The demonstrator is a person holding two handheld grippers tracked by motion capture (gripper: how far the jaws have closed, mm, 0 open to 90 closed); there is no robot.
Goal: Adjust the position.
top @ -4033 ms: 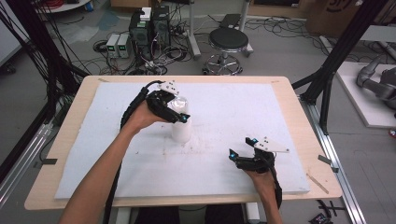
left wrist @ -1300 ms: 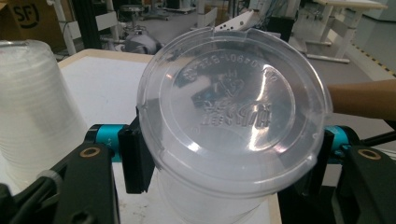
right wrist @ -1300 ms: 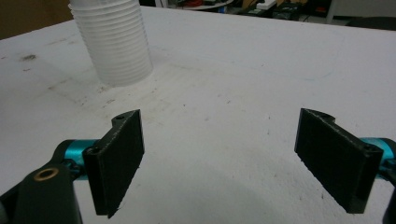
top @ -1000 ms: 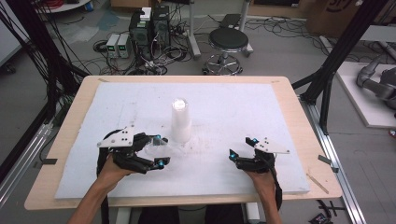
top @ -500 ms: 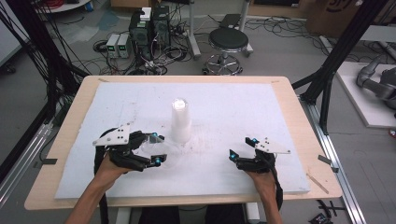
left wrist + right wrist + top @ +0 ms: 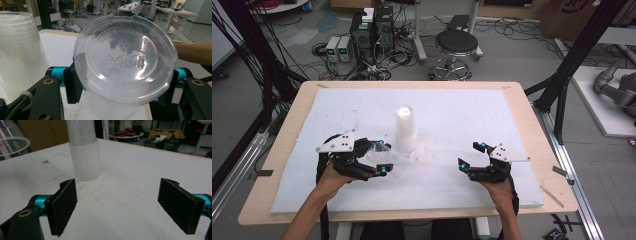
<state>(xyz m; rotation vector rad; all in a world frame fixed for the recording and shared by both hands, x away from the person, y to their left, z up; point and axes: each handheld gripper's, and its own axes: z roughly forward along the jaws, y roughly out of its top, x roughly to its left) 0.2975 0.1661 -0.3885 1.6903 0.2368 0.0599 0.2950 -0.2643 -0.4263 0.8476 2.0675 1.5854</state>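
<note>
A tall stack of clear plastic cups (image 6: 405, 129) stands upright near the middle of the white mat (image 6: 462, 110). My left gripper (image 6: 382, 157) is low over the mat just left of the stack, shut on a single clear cup (image 6: 378, 156) lying on its side. In the left gripper view the clear cup (image 6: 125, 60) has its base toward the camera, pinched between the jaws of the left gripper (image 6: 122, 82), with the stack (image 6: 22, 50) beside it. My right gripper (image 6: 472, 155) rests open at the front right. The right gripper (image 6: 122, 205) is empty in its own view, facing the stack (image 6: 85, 157).
The mat covers most of a wooden table (image 6: 532, 120). A stool (image 6: 456, 44) and computer boxes (image 6: 372, 27) with cables stand on the floor beyond the far edge. Black frame posts (image 6: 572, 65) rise at the table's right and left sides.
My left gripper has come down from the top of the stack to the front left, carrying one cup. Over the last second it barely shifted. The right gripper has stayed put.
</note>
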